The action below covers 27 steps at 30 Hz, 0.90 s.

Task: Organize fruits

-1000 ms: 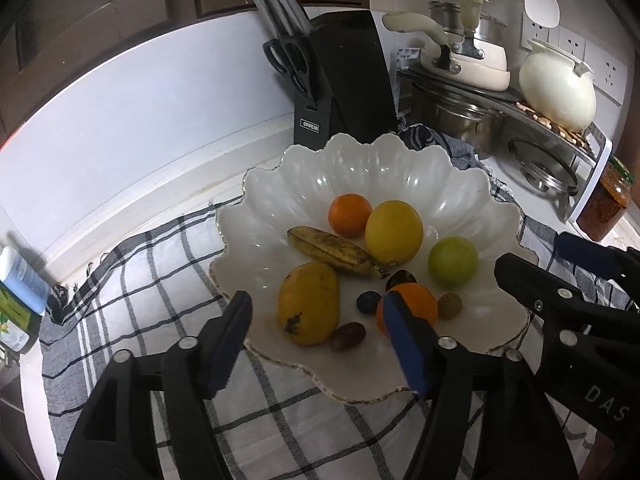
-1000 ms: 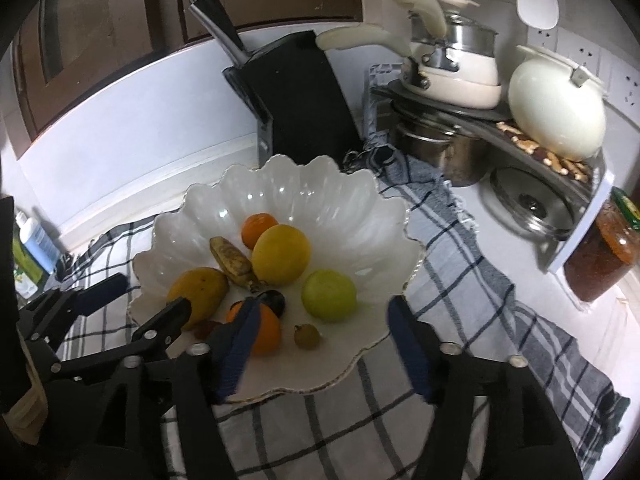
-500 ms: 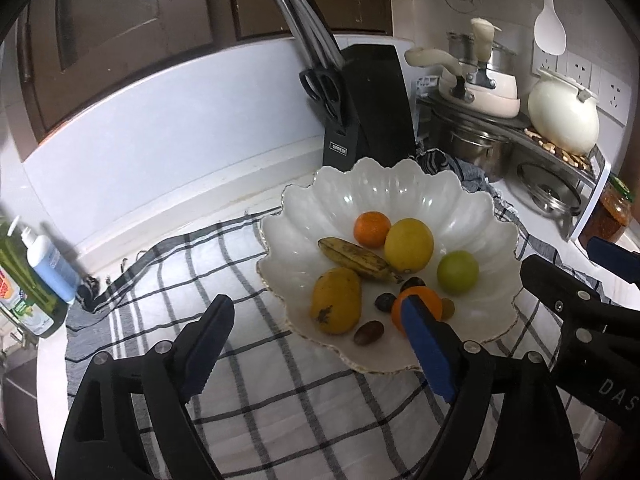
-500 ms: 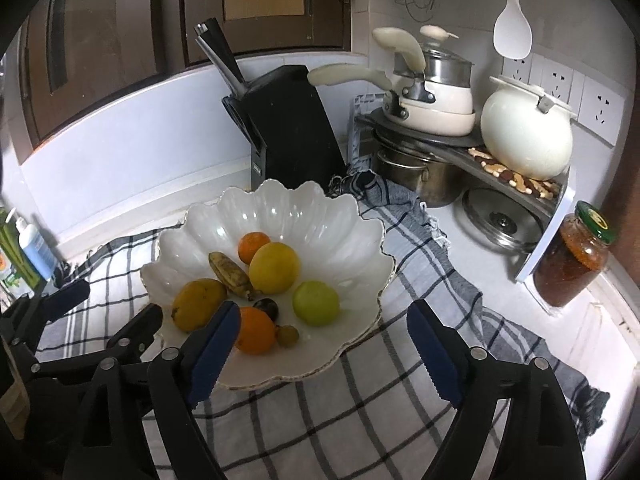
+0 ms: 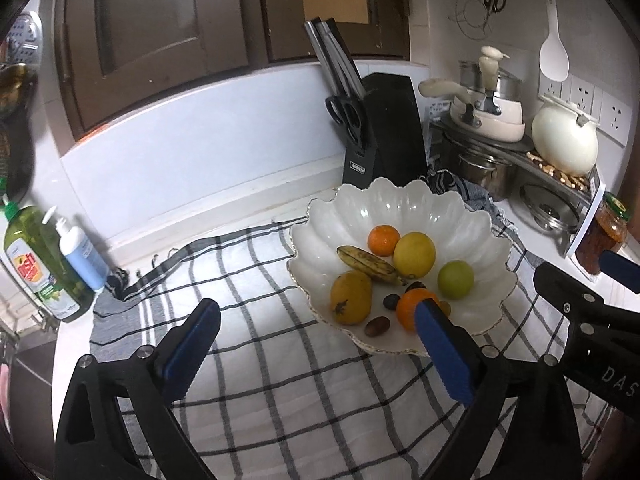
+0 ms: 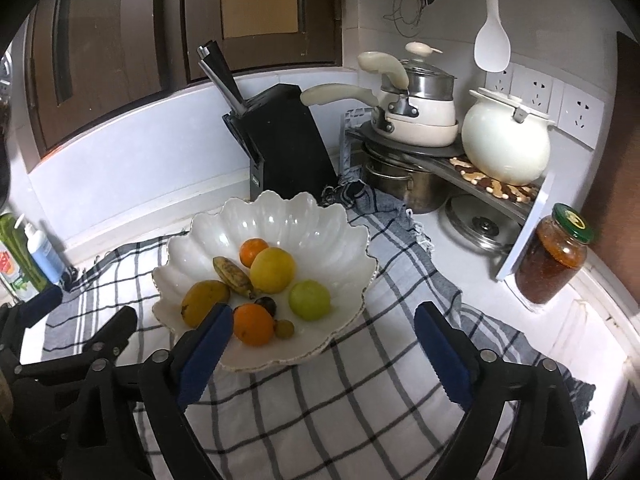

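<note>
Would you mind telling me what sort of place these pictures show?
Most likely a home kitchen counter: a black knife block with scissors, stacked pots on a corner rack by wall sockets, and a white scalloped bowl of fruit on a checked cloth.

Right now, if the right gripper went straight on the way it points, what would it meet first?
Probably the near rim of the white bowl; the open right gripper points at it over the checked cloth. Depth is unclear.
</note>
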Each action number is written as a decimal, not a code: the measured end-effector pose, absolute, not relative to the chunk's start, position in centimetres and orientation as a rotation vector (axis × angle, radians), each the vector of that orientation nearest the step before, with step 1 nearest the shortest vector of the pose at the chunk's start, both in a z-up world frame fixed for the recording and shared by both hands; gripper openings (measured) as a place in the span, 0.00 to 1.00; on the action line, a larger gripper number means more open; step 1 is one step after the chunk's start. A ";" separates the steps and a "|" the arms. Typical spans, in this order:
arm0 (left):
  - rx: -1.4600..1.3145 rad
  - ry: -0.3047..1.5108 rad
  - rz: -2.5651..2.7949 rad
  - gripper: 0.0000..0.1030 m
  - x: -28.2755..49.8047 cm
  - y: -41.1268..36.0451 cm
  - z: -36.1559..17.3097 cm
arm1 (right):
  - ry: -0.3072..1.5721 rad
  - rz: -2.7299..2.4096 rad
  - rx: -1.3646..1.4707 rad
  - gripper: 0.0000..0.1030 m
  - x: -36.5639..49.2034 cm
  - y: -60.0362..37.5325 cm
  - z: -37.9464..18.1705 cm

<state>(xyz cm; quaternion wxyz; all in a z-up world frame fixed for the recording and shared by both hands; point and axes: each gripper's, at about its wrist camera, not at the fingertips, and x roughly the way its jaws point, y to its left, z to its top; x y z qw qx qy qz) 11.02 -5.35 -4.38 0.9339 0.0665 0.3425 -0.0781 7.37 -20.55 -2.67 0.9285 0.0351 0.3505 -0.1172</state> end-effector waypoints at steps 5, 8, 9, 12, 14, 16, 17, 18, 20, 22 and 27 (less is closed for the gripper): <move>0.134 0.705 -0.153 0.98 9.6 -5.2 -3.7 | 0.737 -0.233 0.088 0.91 6.1 -20.7 -2.4; 0.134 0.713 -0.146 0.98 8.6 -5.0 -3.4 | 0.749 -0.233 0.097 0.91 5.1 -20.6 -2.2; 0.133 0.712 -0.143 0.98 8.2 -4.9 -3.3 | 0.753 -0.232 0.098 0.91 4.9 -20.6 -2.2; 0.129 0.723 -0.137 0.98 7.0 -4.7 -3.3 | 0.756 -0.225 0.094 0.91 3.9 -20.5 -2.0; 0.122 0.730 -0.136 0.98 6.2 -4.6 -3.2 | 0.759 -0.221 0.095 0.91 3.3 -20.4 -1.9; 0.122 0.740 -0.135 0.98 5.4 -4.5 -3.2 | 0.761 -0.216 0.095 0.91 2.8 -20.4 -1.8; 0.122 0.745 -0.135 0.98 5.1 -4.5 -3.2 | 0.761 -0.215 0.094 0.91 2.4 -20.3 -1.8; 0.123 0.750 -0.134 0.98 4.9 -4.5 -3.2 | 0.764 -0.214 0.094 0.91 2.2 -20.3 -1.7; 0.120 0.759 -0.131 0.98 4.3 -4.3 -3.0 | 0.768 -0.209 0.092 0.91 1.6 -20.2 -1.6; 0.116 0.764 -0.129 0.98 3.6 -4.2 -2.8 | 0.773 -0.204 0.089 0.91 1.0 -20.0 -1.4; 0.113 0.775 -0.122 0.98 2.2 -4.1 -2.3 | 0.783 -0.194 0.095 0.91 -0.3 -19.9 -1.1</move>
